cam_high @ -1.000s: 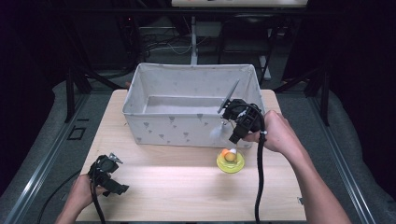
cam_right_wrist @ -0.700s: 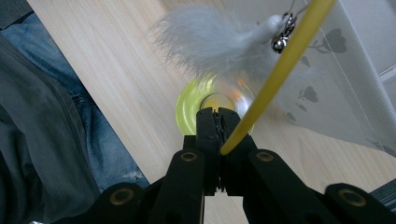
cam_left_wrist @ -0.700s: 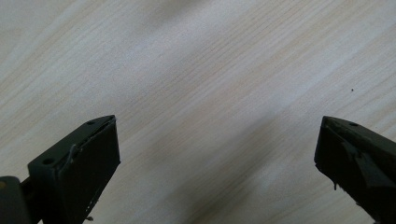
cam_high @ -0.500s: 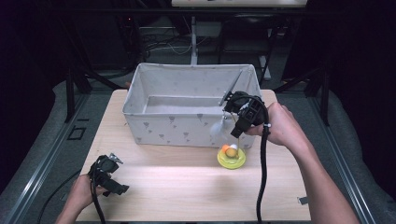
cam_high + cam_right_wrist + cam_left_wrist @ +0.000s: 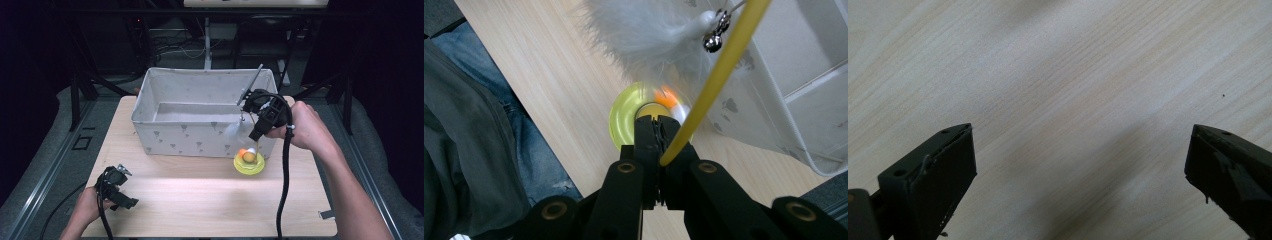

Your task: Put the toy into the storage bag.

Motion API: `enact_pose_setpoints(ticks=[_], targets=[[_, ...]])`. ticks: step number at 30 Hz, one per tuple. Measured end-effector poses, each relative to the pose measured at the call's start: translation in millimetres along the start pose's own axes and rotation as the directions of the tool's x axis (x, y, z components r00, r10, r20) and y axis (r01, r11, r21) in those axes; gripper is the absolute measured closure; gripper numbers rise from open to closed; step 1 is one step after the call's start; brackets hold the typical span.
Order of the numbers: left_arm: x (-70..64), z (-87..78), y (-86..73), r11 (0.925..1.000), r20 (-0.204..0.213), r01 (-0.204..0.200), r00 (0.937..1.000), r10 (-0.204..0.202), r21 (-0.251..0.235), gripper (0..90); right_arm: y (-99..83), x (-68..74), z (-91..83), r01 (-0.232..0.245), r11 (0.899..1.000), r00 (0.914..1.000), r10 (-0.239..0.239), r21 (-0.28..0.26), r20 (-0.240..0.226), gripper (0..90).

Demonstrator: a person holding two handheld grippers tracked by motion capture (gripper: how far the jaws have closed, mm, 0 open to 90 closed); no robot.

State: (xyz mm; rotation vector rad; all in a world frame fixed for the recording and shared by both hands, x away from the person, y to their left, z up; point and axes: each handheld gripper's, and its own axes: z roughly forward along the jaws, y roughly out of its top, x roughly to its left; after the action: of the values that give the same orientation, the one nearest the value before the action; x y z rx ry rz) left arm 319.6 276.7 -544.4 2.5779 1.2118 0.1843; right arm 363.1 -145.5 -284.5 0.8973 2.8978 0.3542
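Now, line by line:

Right jaws: pressed together on a thin yellow wand (image 5: pixel 719 70), which rises between them and slants up to the right in the right gripper view.

Right gripper (image 5: pixel 256 131): held in the person's right hand (image 5: pixel 305 127), above the table and just in front of the right end of the fabric bin (image 5: pixel 200 135) in the high view; its black cable (image 5: pixel 285 190) hangs down toward the near edge of the table.

Wand: a cat teaser; in the high view its far end sticks up above the bin's right rim.

Feather tuft (image 5: pixel 649 35): white and fluffy, hanging from the wand with a small silver bell (image 5: pixel 713 42) beside it; it hangs against the bin's front wall.

Yellow-green disc (image 5: pixel 248 164): lies flat on the table just in front of the bin's right corner, directly under the right gripper; an orange-and-white piece (image 5: pixel 246 153) sits on top of it.

Left jaws: spread wide apart, nothing between them; the left gripper view looks through the gap at bare pale wood.

Left gripper (image 5: pixel 112 186): held in the person's left hand (image 5: pixel 87 207) low over the near left corner of the table, well apart from the bin and the wand.

Fabric bin: pale grey with small triangle marks, open at the top, standing at the far middle of the wooden table (image 5: pixel 200 200).
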Motion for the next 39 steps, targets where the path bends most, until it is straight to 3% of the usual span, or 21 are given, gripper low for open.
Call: enact_pose_setpoints(ticks=[39], targets=[[0.6, 1.1, 0.6, 1.0, 0.011, -0.004, 0.9999, 0.004, 0.008, 0.3, 13.7, -6.4, -53.8, 0.016, 1.0, 0.9998, -0.015, -0.021, 0.016, 88.3]])
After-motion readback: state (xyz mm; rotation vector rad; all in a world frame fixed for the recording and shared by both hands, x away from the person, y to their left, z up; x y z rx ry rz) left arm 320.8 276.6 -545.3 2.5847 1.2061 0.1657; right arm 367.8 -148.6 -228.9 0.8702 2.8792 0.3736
